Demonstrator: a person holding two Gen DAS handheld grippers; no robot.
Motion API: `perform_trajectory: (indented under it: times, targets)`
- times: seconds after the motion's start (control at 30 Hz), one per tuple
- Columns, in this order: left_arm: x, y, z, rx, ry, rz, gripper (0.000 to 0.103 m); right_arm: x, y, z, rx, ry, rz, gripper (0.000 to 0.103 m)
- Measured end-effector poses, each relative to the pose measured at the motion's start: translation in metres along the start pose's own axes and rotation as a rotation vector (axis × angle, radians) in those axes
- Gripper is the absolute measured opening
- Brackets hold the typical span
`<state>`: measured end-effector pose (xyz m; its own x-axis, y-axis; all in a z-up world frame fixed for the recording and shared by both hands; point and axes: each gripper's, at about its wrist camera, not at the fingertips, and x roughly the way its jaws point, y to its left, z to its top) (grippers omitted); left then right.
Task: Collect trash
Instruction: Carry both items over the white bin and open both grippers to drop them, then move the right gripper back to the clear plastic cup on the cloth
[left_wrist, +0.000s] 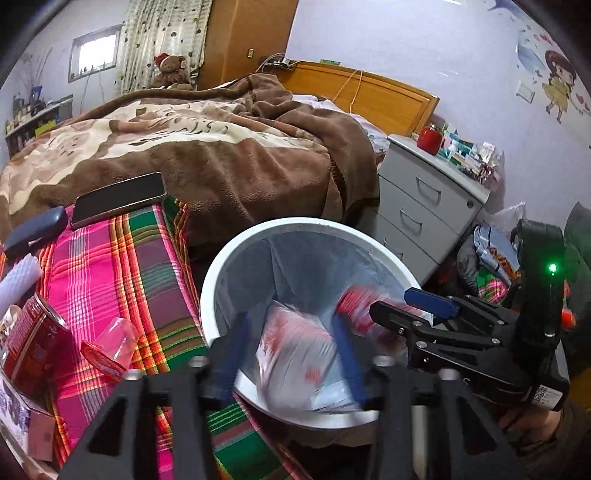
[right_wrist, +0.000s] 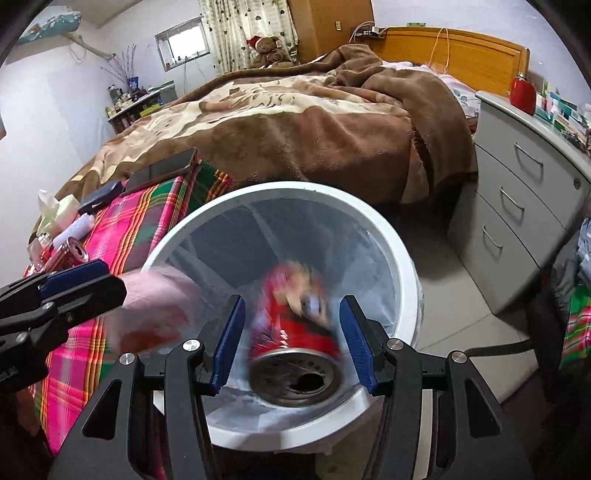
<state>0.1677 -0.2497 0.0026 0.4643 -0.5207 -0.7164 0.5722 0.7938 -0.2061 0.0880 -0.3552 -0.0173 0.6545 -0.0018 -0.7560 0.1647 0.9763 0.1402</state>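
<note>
Red, motion-blurred can (right_wrist: 295, 332) sits between the right gripper (right_wrist: 291, 341) fingers over the white bin (right_wrist: 402, 258), top end toward the camera, fingers spread and clear of its sides; print on it unreadable. Left gripper (left_wrist: 288, 354) fingers also released, a blurred pale wrapper with red marks (left_wrist: 291, 347) between them inside the bin's liner, lettering too smeared to make out. On the plaid cloth (left_wrist: 122, 266) beside the bin: a second red can (left_wrist: 33, 336), cut off at the frame edge, label illegible, and a clear plastic cup (left_wrist: 120, 341).
</note>
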Motion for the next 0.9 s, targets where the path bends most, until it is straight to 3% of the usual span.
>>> perform_trajectory:
  times: [0.07, 0.37, 0.9]
  targets:
    - [-0.001, 0.003, 0.0, -0.009, -0.002, -0.001, 0.062, -0.002, -0.001, 0.001, 0.005, -0.007, 0.003, 0.066]
    - [-0.025, 0.012, -0.006, -0.028, -0.026, 0.041, 0.062, -0.017, 0.006, 0.001, 0.018, -0.053, 0.002, 0.066]
    - [-0.099, 0.047, -0.037, -0.08, -0.124, 0.166, 0.062, -0.033, 0.053, -0.004, -0.026, -0.112, 0.045, 0.066]
